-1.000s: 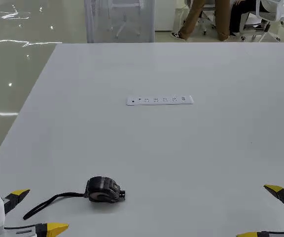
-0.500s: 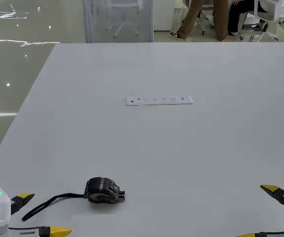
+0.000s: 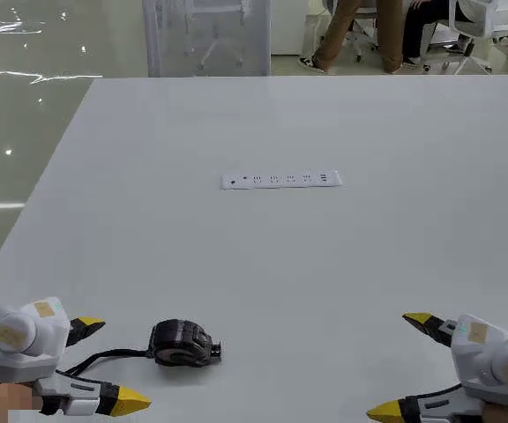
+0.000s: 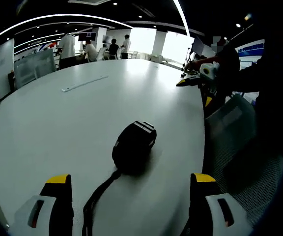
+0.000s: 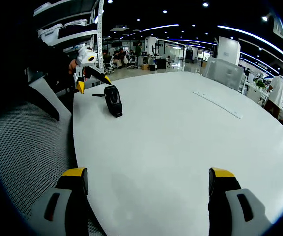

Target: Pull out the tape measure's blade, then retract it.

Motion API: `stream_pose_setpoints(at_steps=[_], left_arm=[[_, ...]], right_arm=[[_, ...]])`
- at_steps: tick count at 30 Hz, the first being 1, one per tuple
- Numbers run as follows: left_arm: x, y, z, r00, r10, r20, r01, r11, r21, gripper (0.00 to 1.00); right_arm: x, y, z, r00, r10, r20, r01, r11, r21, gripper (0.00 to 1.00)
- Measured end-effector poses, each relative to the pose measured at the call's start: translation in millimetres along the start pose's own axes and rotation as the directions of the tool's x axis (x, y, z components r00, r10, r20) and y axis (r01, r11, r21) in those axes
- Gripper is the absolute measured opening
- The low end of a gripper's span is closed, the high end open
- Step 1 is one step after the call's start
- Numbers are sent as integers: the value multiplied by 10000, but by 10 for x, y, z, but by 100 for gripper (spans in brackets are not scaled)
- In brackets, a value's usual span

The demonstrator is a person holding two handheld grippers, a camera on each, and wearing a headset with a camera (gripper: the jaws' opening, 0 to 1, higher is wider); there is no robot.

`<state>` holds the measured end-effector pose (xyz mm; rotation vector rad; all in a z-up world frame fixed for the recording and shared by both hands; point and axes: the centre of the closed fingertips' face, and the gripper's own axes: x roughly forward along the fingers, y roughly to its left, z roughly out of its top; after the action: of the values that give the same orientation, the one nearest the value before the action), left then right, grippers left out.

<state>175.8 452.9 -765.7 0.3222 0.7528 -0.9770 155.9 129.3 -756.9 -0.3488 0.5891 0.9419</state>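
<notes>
A dark grey tape measure (image 3: pixel 183 343) lies on the white table near its front edge, blade retracted, with a black wrist strap (image 3: pixel 104 360) trailing to its left. My left gripper (image 3: pixel 111 363) stands open just left of it, yellow tips either side of the strap. In the left gripper view the tape measure (image 4: pixel 134 141) sits a short way ahead of the open left gripper (image 4: pixel 130 183). My right gripper (image 3: pixel 404 363) is open at the front right, far from the tape. From the right gripper (image 5: pixel 148 178) view the tape measure (image 5: pixel 113 100) is small and distant, beside the left gripper (image 5: pixel 92 76).
A white power strip (image 3: pixel 280 180) lies flat at the table's middle. The table's left edge (image 3: pixel 26 207) borders a glossy floor. Beyond the far edge stand a translucent panel (image 3: pixel 208 35), office chairs and a person's legs (image 3: pixel 360 35).
Both grippers have come up and forward into the head view. The left one now sits close beside the tape measure's strap. The tape measure has not moved.
</notes>
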Motion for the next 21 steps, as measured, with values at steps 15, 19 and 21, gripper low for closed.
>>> stream_pose_setpoints(at_steps=[15,19,21], left_arm=[[343,-60,324,9732,-1574,-1677,1952,9509,2403,89],[430,-70,399,9648,-1772,-1943,2279,9320,2819,89],[478,-69,425,9602,-1837,-2103,2424,9223,3010,88]], right_arm=[[636,154,471,9901,1401,-21,-1397,9856,-949,100],[816,179,579,9860,1657,-158,-1664,9792,-1163,100],[906,226,654,9816,1901,-179,-1908,9733,-1278,99]])
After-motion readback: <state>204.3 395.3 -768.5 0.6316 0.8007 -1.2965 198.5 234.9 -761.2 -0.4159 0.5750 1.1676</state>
